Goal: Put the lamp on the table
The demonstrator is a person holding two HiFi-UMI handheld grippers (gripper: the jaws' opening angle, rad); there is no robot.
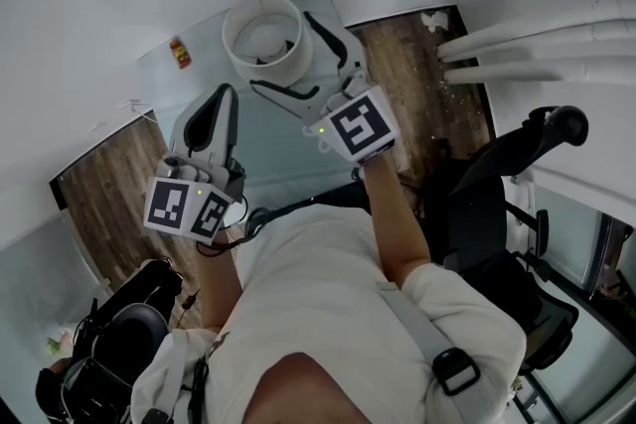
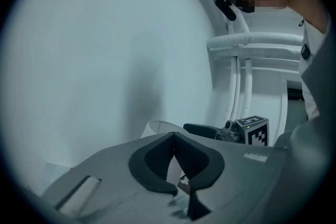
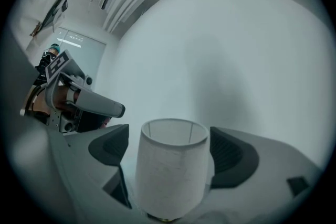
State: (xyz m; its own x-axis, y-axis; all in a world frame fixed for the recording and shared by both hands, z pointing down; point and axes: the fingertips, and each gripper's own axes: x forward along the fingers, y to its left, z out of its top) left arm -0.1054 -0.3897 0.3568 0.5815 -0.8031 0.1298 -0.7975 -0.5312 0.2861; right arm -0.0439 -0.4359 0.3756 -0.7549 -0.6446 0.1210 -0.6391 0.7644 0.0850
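Observation:
A lamp with a white drum shade (image 1: 263, 37) stands on the pale glass table (image 1: 268, 154) close to the white wall. My right gripper (image 1: 286, 55) straddles the shade, one finger on either side. In the right gripper view the shade (image 3: 170, 165) fills the space between the dark pads (image 3: 231, 152), with a thin gap showing on each side, so the right gripper (image 3: 170, 147) is open. My left gripper (image 1: 225, 99) hovers over the table to the left of the lamp, shut and empty. In the left gripper view its tips (image 2: 173, 136) meet, and the shade (image 2: 157, 127) shows just beyond.
A small red object (image 1: 180, 53) lies at the table's far left. Wood floor (image 1: 99, 194) shows on both sides of the table. White pipes (image 1: 537, 55) run along the right wall, a black chair (image 1: 497, 204) stands at right, and dark bags (image 1: 119, 343) sit at lower left.

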